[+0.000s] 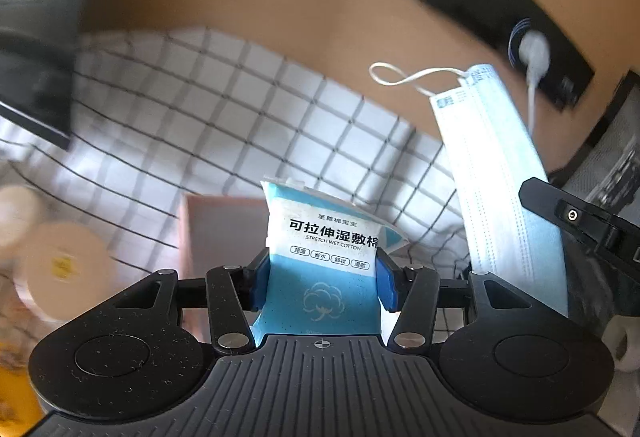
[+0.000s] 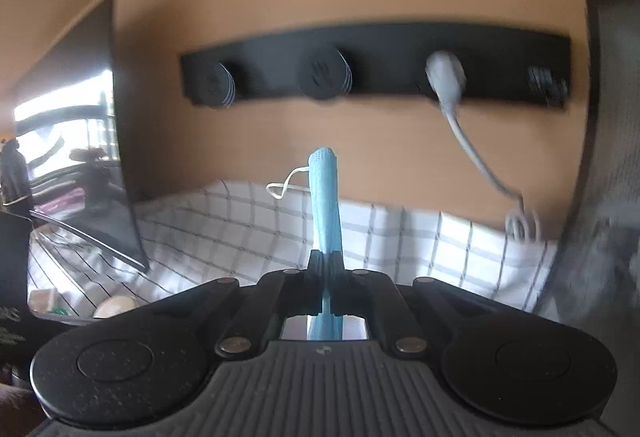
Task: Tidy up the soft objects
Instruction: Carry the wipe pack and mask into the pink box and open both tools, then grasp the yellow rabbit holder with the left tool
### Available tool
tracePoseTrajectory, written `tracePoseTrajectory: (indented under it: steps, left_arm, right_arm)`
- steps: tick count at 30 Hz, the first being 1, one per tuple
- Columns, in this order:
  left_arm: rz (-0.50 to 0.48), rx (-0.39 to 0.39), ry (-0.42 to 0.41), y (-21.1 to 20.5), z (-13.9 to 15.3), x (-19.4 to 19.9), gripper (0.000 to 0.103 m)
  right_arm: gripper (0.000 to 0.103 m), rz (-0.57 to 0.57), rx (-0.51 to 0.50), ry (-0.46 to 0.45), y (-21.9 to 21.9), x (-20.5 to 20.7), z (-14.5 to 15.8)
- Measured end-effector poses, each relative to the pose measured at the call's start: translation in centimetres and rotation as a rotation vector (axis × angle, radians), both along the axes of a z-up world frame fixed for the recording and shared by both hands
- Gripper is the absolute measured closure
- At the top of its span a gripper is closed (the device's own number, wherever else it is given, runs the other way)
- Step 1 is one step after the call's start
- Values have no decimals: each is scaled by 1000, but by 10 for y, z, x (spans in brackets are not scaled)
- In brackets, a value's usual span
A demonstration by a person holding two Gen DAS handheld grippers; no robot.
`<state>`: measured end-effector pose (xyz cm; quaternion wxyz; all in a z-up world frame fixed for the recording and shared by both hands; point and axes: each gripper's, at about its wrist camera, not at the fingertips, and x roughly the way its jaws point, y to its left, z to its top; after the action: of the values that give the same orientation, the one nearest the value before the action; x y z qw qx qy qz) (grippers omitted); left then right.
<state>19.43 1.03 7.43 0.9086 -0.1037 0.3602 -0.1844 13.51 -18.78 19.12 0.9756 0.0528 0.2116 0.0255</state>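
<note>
My left gripper (image 1: 322,279) is shut on a blue and white pack of stretch wet cotton pads (image 1: 326,257), held upright above the checked tablecloth (image 1: 200,109). My right gripper (image 2: 326,279) is shut on a light blue face mask (image 2: 326,197), seen edge-on, with its white ear loop (image 2: 286,185) hanging to the left. The same mask (image 1: 496,177) shows in the left wrist view at the right, standing upright beside the right gripper's black finger (image 1: 576,221). A pink box (image 1: 220,237) lies behind the cotton pack.
A black wall strip with round sockets (image 2: 360,65) carries a white plug and cable (image 2: 448,81). A dark monitor (image 2: 100,157) stands at the left. A round beige lid with a yellow mark (image 1: 64,269) lies at the left. A white roll (image 1: 624,345) sits at the right edge.
</note>
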Motion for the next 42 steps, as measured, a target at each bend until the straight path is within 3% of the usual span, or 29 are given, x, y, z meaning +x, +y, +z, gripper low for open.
tracePoseTrajectory:
  steps: [4, 8, 10, 11, 15, 19, 23, 27, 31, 36, 37, 40, 42]
  left_arm:
    - [8, 141, 104, -20, -44, 17, 46]
    - [-38, 365, 62, -33, -56, 10, 46]
    - [-76, 407, 52, -34, -57, 7, 45]
    - [-80, 390, 47, -31, -55, 5, 45]
    - [-7, 166, -84, -1, -25, -6, 47]
    - [61, 84, -130, 14, 0, -5, 48]
    - [21, 79, -94, 22, 1, -17, 48]
    - [-35, 115, -71, 29, -6, -43, 48]
    - [-65, 185, -28, 47, -10, -75, 48]
    - [7, 188, 36, 94, -22, -114, 48]
    - [34, 185, 49, 105, -23, -119, 48]
    - [138, 166, 55, 138, -26, -137, 48]
    - [221, 148, 58, 158, -28, -145, 48]
  right_arm:
    - [100, -26, 41, 78, -13, 12, -30]
    - [100, -41, 61, 119, -19, 24, -49]
    - [100, -40, 78, 119, -19, 26, -51]
    - [100, -35, 89, 109, -19, 27, -51]
    - [100, -9, 129, 59, -15, 28, -46]
    - [100, 3, 149, 89, -10, 46, -55]
    - [100, 10, 160, 198, -6, 74, -83]
    - [100, 54, 153, 365, 9, 99, -124]
    - [100, 106, 58, 462, 35, 101, -153]
    - [98, 63, -94, 512, 51, 100, -163]
    - [96, 49, -112, 522, 51, 99, -162]
    - [73, 18, -123, 538, 49, 92, -156]
    - [48, 24, -91, 519, 47, 81, -145]
